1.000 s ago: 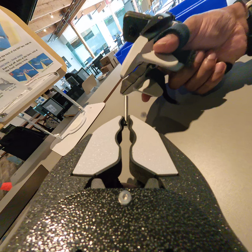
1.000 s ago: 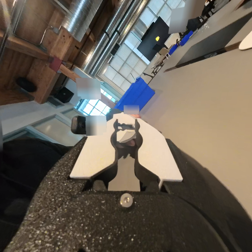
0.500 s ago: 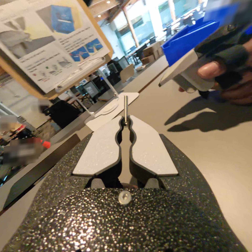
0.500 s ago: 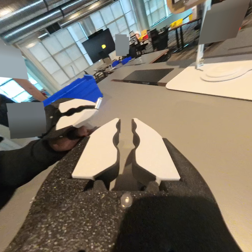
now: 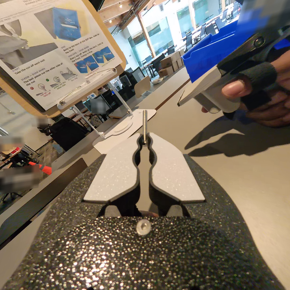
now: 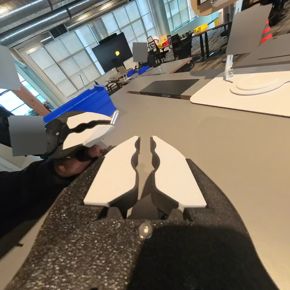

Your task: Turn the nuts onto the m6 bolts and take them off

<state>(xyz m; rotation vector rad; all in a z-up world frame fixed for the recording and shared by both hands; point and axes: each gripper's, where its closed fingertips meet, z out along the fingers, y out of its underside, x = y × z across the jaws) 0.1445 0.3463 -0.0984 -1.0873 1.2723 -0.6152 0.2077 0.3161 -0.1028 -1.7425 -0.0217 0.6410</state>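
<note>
My left jaws clench the bare bolt (image 5: 144, 125) upright, my right jaws stand slightly parted and empty above the tabletop (image 6: 219, 149); next, I judge, fetch a nut.

Bright daylight; hard shadows; fisheye edges

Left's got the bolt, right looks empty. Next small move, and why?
Probably send the open right gripper toward the blue plastic bin for a nut: the left gripper pinches the bare threaded steel bolt, no nut shows on it, and right holds nothing.
</note>
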